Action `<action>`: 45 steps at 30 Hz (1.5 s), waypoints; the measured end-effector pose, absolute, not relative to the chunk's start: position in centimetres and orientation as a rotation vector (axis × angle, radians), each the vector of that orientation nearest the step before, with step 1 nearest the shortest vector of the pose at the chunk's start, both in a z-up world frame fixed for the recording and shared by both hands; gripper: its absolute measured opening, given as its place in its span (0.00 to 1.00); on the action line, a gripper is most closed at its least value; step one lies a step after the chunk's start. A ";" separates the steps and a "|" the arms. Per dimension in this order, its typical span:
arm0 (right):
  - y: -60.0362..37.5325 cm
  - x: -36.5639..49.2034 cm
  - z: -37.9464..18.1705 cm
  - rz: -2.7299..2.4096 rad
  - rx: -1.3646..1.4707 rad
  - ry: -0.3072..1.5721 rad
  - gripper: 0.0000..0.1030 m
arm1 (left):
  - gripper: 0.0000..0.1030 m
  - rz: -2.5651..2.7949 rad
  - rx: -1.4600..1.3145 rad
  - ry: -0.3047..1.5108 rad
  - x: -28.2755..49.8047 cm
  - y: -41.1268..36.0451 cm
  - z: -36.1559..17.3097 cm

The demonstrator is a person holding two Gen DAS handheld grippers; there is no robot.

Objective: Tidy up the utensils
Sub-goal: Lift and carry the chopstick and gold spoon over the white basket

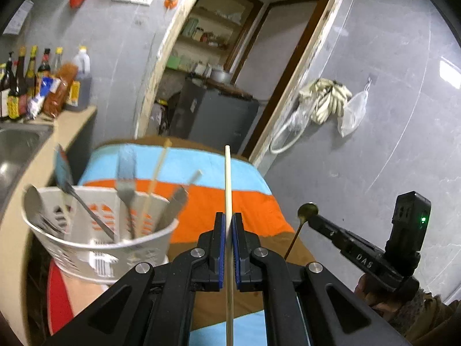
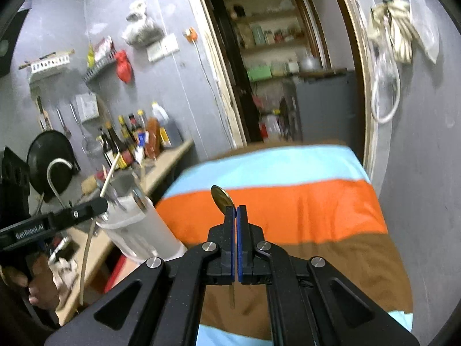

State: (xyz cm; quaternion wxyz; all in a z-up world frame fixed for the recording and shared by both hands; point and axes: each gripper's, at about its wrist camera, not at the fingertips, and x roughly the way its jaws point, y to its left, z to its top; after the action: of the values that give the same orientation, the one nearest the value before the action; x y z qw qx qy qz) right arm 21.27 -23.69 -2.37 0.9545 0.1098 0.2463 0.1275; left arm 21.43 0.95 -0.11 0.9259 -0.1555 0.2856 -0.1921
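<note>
Both grippers were clamped on utensils: the left gripper [image 1: 229, 225] pinched a pale wooden chopstick [image 1: 227, 178] between its blue pads, the stick running upright past the fingertips and down below them, while the right gripper [image 2: 236, 216] was closed on the thin handle of a small brass-coloured spoon [image 2: 221, 199], bowl uppermost. A white perforated plastic utensil holder [image 1: 100, 248], already carrying forks, a spoon and other chopsticks, stood at the left edge of the table with the blue, orange and brown striped cloth [image 1: 230, 201], lower left of the left gripper and apart from it. This looked like the carrying step; next, each piece would need lining up over the holder's open mouth, tipping downward, and releasing among the crowded handles.
</note>
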 end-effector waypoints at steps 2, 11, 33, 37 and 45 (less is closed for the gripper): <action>-22.9 21.1 -0.8 0.262 0.224 0.465 0.01 | 0.05 -0.379 -0.332 0.551 21.2 2.7 0.8; -17.9 20.7 3.1 0.316 0.256 0.335 0.01 | 0.05 -0.276 -0.414 0.412 22.2 10.8 3.2; -9.9 24.8 3.1 0.384 0.260 0.331 0.01 | 0.05 -0.087 -0.514 0.298 28.2 18.3 0.9; -9.2 25.6 1.7 0.362 0.250 0.356 0.01 | 0.05 -0.073 -0.514 0.296 28.9 18.4 0.2; -8.3 26.5 -0.2 0.349 0.249 0.402 0.01 | 0.05 -0.046 -0.507 0.305 29.9 18.4 -1.1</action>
State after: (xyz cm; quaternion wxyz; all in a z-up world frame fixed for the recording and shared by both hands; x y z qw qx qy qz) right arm 26.52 -8.32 -0.22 0.9571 0.1227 0.1980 0.1722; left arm 29.91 18.41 -1.12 0.9563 -0.2499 0.1503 -0.0225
